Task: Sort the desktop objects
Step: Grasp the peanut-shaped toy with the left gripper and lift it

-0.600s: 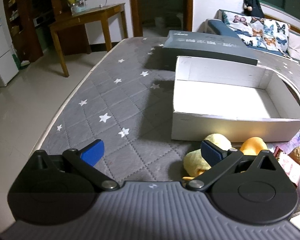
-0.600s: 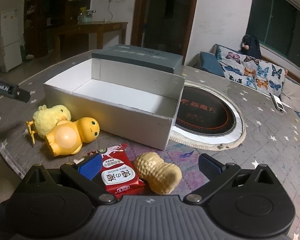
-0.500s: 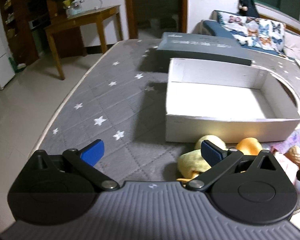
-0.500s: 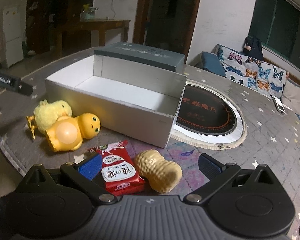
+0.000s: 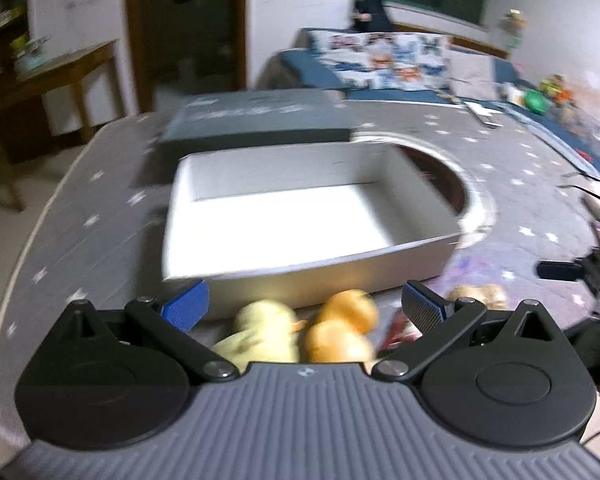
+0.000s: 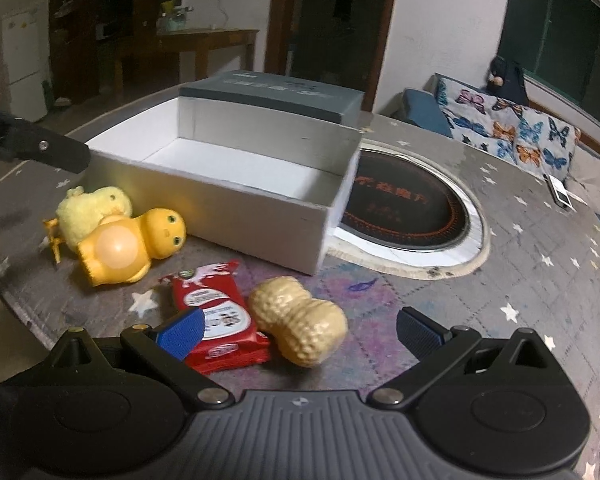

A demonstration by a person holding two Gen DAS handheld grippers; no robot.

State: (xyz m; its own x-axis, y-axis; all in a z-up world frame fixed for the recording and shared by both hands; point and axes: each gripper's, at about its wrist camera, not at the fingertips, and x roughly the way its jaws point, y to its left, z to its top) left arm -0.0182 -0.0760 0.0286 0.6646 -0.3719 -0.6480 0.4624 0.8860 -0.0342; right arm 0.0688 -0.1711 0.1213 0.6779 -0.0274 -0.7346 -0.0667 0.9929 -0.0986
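Observation:
An open white box (image 6: 236, 184) (image 5: 300, 220) stands on the grey star-patterned table. In front of it lie a pale yellow plush chick (image 6: 90, 212) (image 5: 260, 332), an orange rubber duck (image 6: 128, 248) (image 5: 336, 336), a red snack packet (image 6: 216, 316) and a peanut-shaped toy (image 6: 300, 320). My left gripper (image 5: 304, 308) is open, hovering over the chick and duck, which show between its blue pads. My right gripper (image 6: 298, 328) is open above the packet and the peanut toy. Part of the left gripper (image 6: 32, 148) shows at the left of the right wrist view.
A grey box lid (image 6: 272, 96) lies behind the white box. A round inset cooktop (image 6: 408, 208) sits to the box's right. A sofa with butterfly cushions (image 6: 508, 128) stands beyond the table, a wooden side table (image 6: 204, 40) at the back left.
My left gripper has swung right and forward, so the chick and duck now sit between its pads. The right gripper moved slightly nearer the packet and peanut toy.

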